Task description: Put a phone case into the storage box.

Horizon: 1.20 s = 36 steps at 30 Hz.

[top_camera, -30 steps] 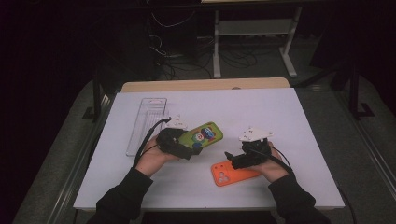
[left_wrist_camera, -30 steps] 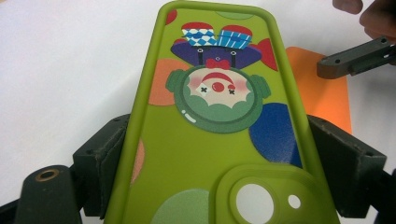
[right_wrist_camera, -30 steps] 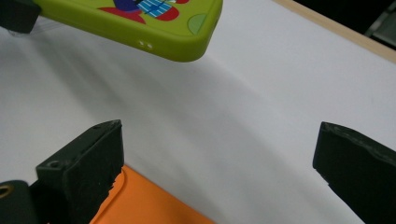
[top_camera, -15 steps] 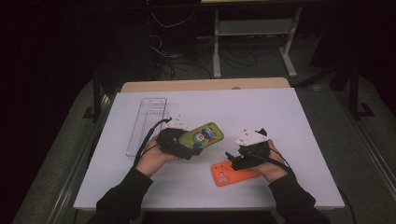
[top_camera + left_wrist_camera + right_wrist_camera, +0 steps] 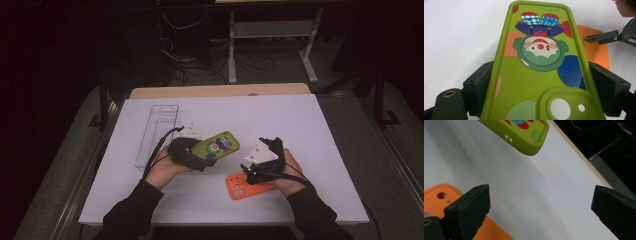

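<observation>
1. Since a second earlier, the right gripper (image 5: 264, 150) had lifted slightly off the orange phone case (image 5: 240, 186) and tilted upward.
2. Its jaws stood wide apart, gripping nothing, above the white table (image 5: 300, 125).
3. The left gripper (image 5: 192, 152) clamped the green phone case (image 5: 541, 62) by its long edges, near the table's middle.
4. The orange case lay flat just beside it.

Your left hand-held gripper (image 5: 197, 152) sits at bench (image 5: 310, 125) centre-left, phone case (image 5: 216, 146) sticking out toward 2 o'clock. Second case (image 5: 240, 186) lies at its 4 o'clock, under your right hand-held gripper (image 5: 270, 150). Clear tray (image 5: 157, 131) at 10 o'clock, well apart.
</observation>
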### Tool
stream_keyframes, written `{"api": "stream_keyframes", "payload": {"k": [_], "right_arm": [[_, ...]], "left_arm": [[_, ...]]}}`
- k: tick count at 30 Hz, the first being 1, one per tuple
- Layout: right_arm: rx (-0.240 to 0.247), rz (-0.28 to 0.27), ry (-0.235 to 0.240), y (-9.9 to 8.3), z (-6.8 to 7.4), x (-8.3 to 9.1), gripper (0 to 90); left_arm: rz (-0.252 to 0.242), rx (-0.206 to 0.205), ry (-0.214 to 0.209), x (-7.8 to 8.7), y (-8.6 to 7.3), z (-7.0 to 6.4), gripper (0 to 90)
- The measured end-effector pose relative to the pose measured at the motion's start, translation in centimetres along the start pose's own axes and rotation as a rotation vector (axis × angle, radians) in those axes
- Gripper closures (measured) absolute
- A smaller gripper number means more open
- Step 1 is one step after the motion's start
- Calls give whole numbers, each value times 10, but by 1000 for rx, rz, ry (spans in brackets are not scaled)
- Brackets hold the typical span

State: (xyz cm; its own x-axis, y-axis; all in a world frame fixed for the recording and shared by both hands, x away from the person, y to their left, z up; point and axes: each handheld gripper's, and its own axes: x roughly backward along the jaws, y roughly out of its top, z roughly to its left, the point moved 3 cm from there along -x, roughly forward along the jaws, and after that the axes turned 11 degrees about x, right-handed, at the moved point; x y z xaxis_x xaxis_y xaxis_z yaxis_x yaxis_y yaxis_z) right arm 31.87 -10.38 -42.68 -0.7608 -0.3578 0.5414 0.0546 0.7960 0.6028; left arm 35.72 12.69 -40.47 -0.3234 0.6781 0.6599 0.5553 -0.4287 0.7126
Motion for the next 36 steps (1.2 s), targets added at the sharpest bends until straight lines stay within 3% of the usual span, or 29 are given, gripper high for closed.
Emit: {"api": "stream_keyframes", "payload": {"k": [10, 13, 18, 22, 29, 33, 36], "right_arm": [[162, 20, -94, 2, 6, -1, 15], [197, 20, -118, 3, 8, -1, 15], [255, 19, -151, 5, 13, -1, 15], [342, 19, -193, 6, 13, -1, 15], [402, 24, -234, 7, 16, 0, 15], [481, 33, -256, 8, 18, 0, 15], [508, 32, -271, 9, 19, 0, 15]], "left_arm": [[4, -6, 1, 1, 0, 0, 152], [-8, 6, -2, -1, 0, -1, 152], [-9, -9, 1, 0, 1, 0, 152], [-25, 23, -2, -1, 0, -1, 152], [-11, 14, 1, 0, 0, 0, 152], [-14, 20, 0, 1, 0, 0, 152], [-22, 26, -7, 0, 0, -1, 152]]}}
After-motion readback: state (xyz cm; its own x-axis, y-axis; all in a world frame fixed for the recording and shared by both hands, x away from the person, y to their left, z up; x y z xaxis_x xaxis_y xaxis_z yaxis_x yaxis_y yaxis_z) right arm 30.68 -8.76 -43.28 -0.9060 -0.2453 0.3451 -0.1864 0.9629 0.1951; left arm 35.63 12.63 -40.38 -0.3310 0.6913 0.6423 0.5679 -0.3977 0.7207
